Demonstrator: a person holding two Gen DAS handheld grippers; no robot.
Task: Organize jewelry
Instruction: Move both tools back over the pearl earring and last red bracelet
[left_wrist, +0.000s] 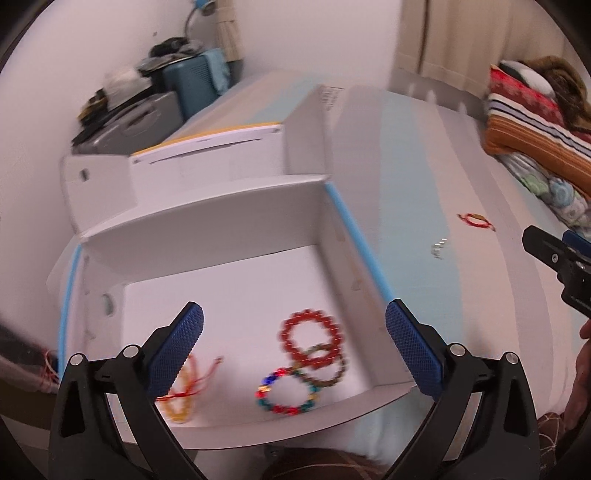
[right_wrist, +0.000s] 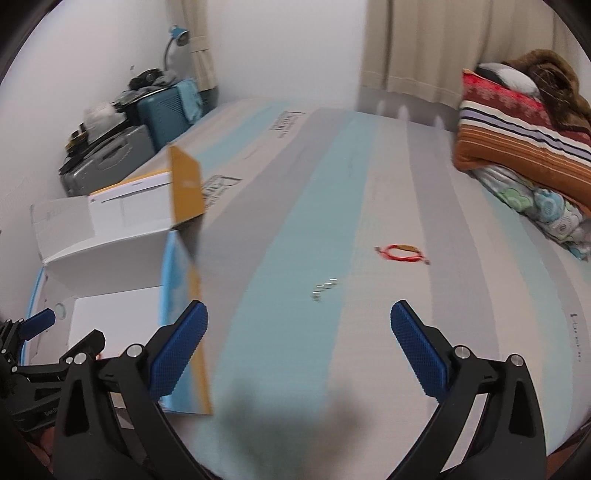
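An open white cardboard box (left_wrist: 332, 236) lies on the bed. Inside it are a red bead bracelet (left_wrist: 309, 338), a multicoloured bead bracelet (left_wrist: 286, 393), a dark green bead bracelet (left_wrist: 334, 369) and a yellow bracelet with red cord (left_wrist: 181, 406). My left gripper (left_wrist: 295, 339) is open and empty above the box. On the bed sheet lie a red cord bracelet (right_wrist: 402, 253) and a small silver piece (right_wrist: 324, 288); both also show in the left wrist view (left_wrist: 476, 220) (left_wrist: 439, 248). My right gripper (right_wrist: 299, 332) is open and empty, short of the silver piece.
The striped blue and grey bed sheet (right_wrist: 369, 184) runs ahead. Folded blankets (right_wrist: 524, 122) are stacked at the right. Suitcases with clutter (right_wrist: 122, 136) stand by the wall at the left. The box's flaps (right_wrist: 186, 184) stand up left of my right gripper.
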